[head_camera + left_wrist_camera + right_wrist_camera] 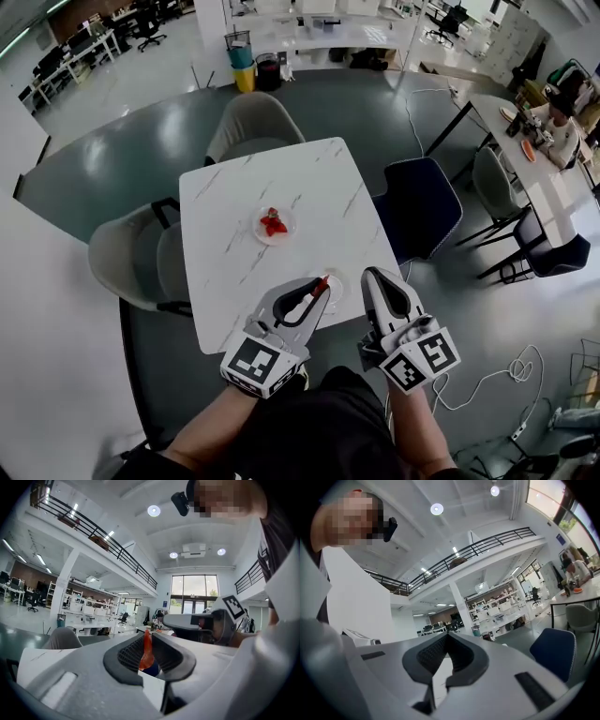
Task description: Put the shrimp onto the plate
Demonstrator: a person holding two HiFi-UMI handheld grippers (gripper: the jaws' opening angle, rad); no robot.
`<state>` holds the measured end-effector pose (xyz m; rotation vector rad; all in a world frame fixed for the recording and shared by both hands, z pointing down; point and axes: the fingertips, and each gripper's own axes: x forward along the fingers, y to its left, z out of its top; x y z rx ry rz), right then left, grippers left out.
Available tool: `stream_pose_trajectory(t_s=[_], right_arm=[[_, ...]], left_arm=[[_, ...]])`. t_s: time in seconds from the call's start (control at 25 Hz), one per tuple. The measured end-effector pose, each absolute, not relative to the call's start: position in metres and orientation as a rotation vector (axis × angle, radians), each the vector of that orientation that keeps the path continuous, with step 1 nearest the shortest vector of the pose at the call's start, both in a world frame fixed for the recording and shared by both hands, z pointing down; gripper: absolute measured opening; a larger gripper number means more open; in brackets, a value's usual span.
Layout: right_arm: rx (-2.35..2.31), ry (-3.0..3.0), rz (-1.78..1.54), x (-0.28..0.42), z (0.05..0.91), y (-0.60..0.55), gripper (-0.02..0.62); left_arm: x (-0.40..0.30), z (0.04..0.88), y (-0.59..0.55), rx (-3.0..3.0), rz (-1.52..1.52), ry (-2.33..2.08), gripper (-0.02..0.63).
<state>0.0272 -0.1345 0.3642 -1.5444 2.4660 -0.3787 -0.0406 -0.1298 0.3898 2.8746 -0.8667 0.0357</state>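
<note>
A white plate (pixel 286 228) sits mid-table on the white marble table (pixel 234 281), with red shrimp (pixel 273 224) on it. My left gripper (pixel 323 281) hovers over the table's near edge, shut on another orange-red shrimp (pixel 322 284). That shrimp (pixel 146 651) stands upright between the dark pads in the left gripper view. A second small white dish (pixel 336 291) lies just under the left jaw tips. My right gripper (pixel 368 274) is beside the left one, at the table's near right corner. Its jaws (pixel 446 653) are shut with nothing between them.
Two beige chairs (pixel 251 125) (pixel 131 262) stand at the far and left sides of the table, and a navy chair (pixel 419 204) on the right. Desks and a seated person (pixel 560 127) are at the far right. A cable (pixel 497 375) lies on the floor.
</note>
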Motion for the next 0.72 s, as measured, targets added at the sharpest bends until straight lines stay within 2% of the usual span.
stream_pose_trajectory(t_s=[0.72], right_arm=[[-1.617, 2.495, -0.531, 0.060, 0.452, -0.203, -0.002]], left_arm=[[0.007, 0.496, -0.187, 2.936, 0.352, -0.731, 0.057]])
